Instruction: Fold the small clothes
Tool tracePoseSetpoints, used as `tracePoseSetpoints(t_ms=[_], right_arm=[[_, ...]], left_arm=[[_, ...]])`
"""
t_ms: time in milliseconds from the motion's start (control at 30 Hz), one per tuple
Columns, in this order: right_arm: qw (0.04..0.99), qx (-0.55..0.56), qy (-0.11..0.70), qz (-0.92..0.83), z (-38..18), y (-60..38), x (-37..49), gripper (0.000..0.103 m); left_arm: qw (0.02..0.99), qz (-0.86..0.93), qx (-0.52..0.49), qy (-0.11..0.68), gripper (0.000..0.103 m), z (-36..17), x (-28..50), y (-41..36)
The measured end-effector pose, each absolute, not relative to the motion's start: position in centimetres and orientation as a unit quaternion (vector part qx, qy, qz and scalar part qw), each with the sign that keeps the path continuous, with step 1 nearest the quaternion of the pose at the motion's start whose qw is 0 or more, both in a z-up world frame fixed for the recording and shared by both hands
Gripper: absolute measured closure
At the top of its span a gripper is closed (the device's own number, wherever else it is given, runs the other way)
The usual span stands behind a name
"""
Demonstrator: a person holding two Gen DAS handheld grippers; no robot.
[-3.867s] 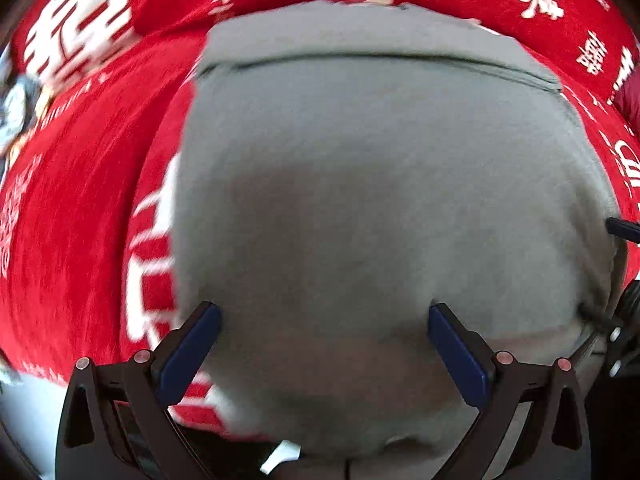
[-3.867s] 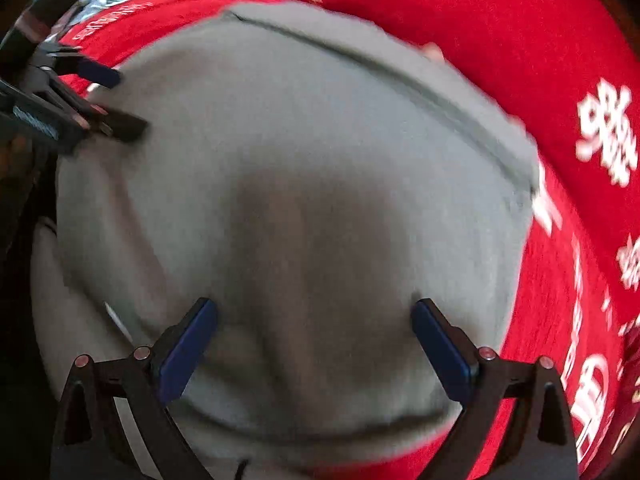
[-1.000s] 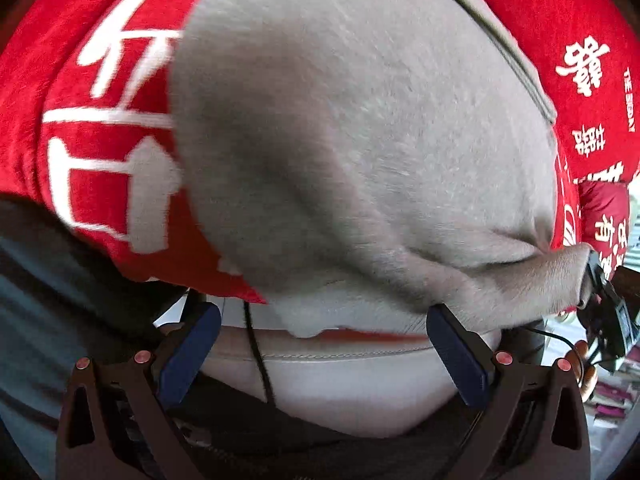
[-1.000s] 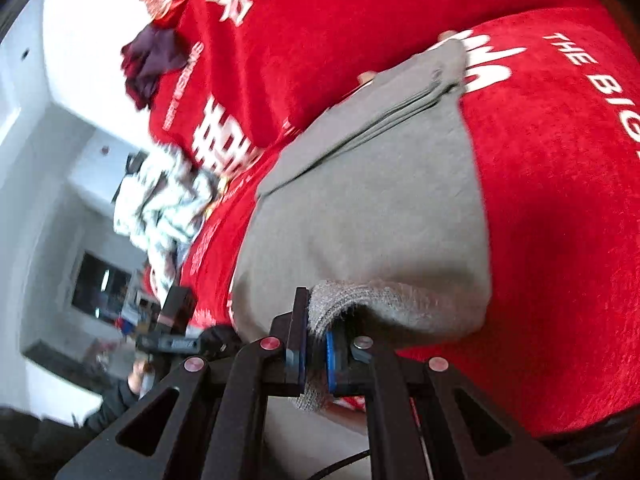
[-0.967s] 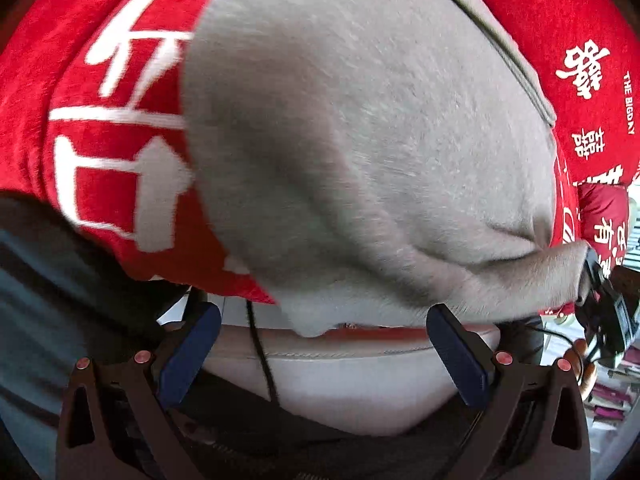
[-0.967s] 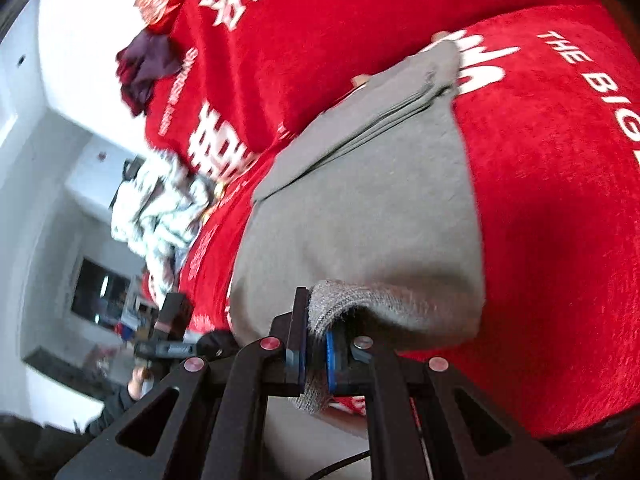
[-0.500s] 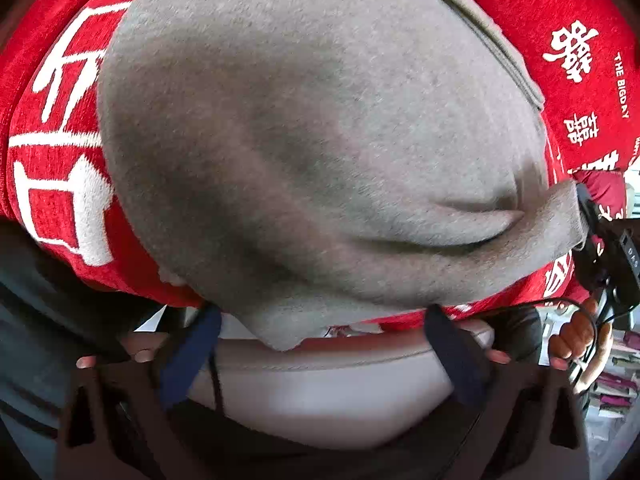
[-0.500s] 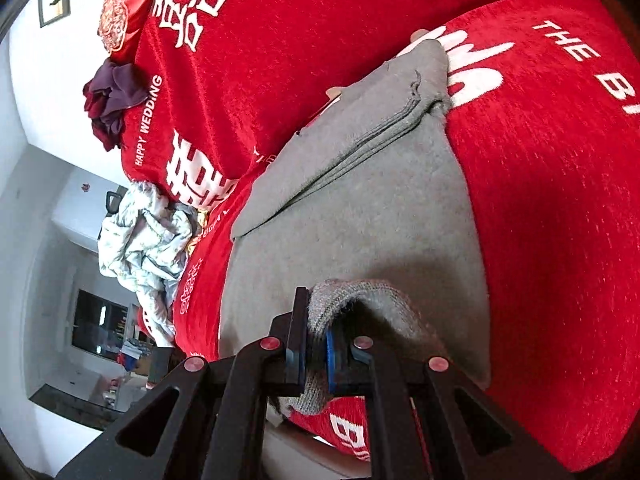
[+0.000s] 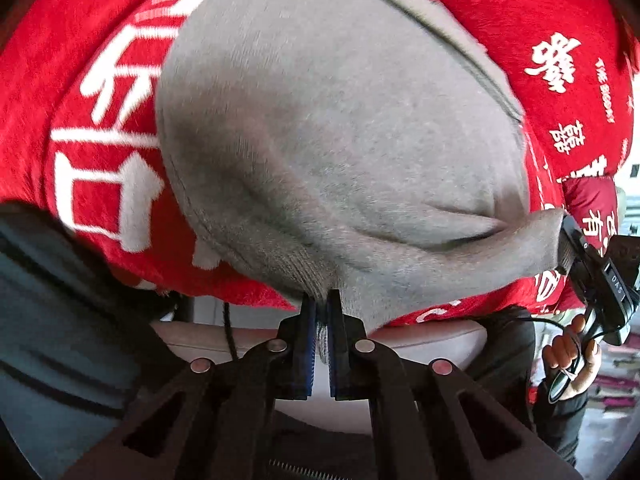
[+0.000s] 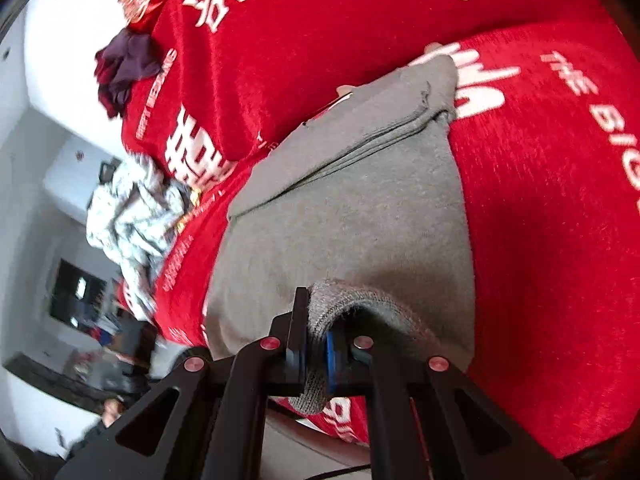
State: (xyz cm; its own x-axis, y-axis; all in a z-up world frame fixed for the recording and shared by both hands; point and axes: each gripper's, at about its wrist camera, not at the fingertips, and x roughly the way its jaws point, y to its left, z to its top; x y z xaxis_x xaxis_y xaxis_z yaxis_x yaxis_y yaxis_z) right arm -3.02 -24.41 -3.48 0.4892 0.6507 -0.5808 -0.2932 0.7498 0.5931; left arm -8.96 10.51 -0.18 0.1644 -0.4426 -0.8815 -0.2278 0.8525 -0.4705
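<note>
A grey knit garment [image 9: 340,140] lies spread on a red cloth [image 9: 80,60] printed with white characters and lettering, its far end folded over into a layered band [image 10: 360,136] that sits flat against the red surface. The left gripper [image 9: 321,312] has its two fingers drawn together and pinched on the ribbed near edge of the garment, the fabric bunching between the blue pads. The right gripper [image 10: 316,344] is likewise clamped on the near corner of the same garment, a rolled hem of grey knit caught between its fingers and curling over them. Seen from the left wrist, that corner is drawn out sideways into a taut point where the right gripper's black body [image 9: 592,276] meets it, with the person's hand [image 9: 572,360] below on the handle. A crumpled pale patterned garment [image 10: 132,216] sits well apart at the far left edge of the red cloth, and a dark maroon garment [image 10: 124,64] lies further back near a white wall [image 10: 48,60]
</note>
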Motion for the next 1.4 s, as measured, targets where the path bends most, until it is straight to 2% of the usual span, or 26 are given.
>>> tracePoseSetpoints(t_ms=[233,300,367,533,600,833,933,1067,1200,1233,1267,1333,1400], right_arm=[[0.864,0.053,0.414,0.281,-2.2,-22.0,-7.4,0.096],[0.866,0.028,0.415,0.278,-2.3,-21.5,-8.1,0.096],[0.868,0.018,0.413,0.276,-2.2,-21.1,-8.5,0.096],[0.876,0.011,0.390,0.285,-0.7,-19.8,-9.0,0.096],[0.876,0.003,0.388,0.285,-0.6,-19.4,-9.1,0.096],[0.877,0.023,0.390,0.280,-0.3,-20.0,-9.1,0.096],[0.882,0.030,0.370,0.289,1.3,-19.9,-9.2,0.096],[0.885,0.027,0.359,0.295,2.3,-19.5,-9.2,0.096],[0.884,0.030,0.362,0.293,2.1,-19.7,-9.2,0.096],[0.884,0.032,0.363,0.293,2.0,-19.9,-9.2,0.096],[0.884,0.035,0.364,0.292,2.0,-20.0,-9.1,0.096],[0.883,0.040,0.367,0.290,1.9,-20.1,-8.9,0.096],[0.882,0.041,0.369,0.290,1.8,-20.1,-8.7,0.096]], left_arm=[[0.751,-0.061,-0.276,0.597,0.098,3.2,-11.0,13.9],[0.759,-0.054,-0.292,0.580,0.098,4.2,-11.5,15.3],[0.774,-0.046,-0.309,0.550,0.103,5.8,-11.6,16.9],[0.808,-0.034,-0.308,0.500,0.103,9.4,-10.8,19.1],[0.798,-0.035,-0.299,0.523,0.103,8.5,-10.0,18.5],[0.676,-0.039,-0.317,0.664,0.103,-1.8,-8.9,14.5],[0.628,-0.043,-0.345,0.697,0.103,-4.8,-8.3,12.9],[0.644,-0.024,-0.390,0.658,0.103,-4.3,-8.2,12.4],[0.690,-0.020,-0.457,0.561,0.103,-1.9,-9.9,13.9],[0.701,-0.001,-0.455,0.550,0.094,-1.4,-10.3,14.4],[0.706,0.021,-0.446,0.550,0.050,-1.2,-10.5,14.8],[0.703,0.032,-0.453,0.548,0.004,-1.5,-10.7,15.1],[0.704,0.025,-0.446,0.552,0.003,-1.6,-10.4,14.7]])
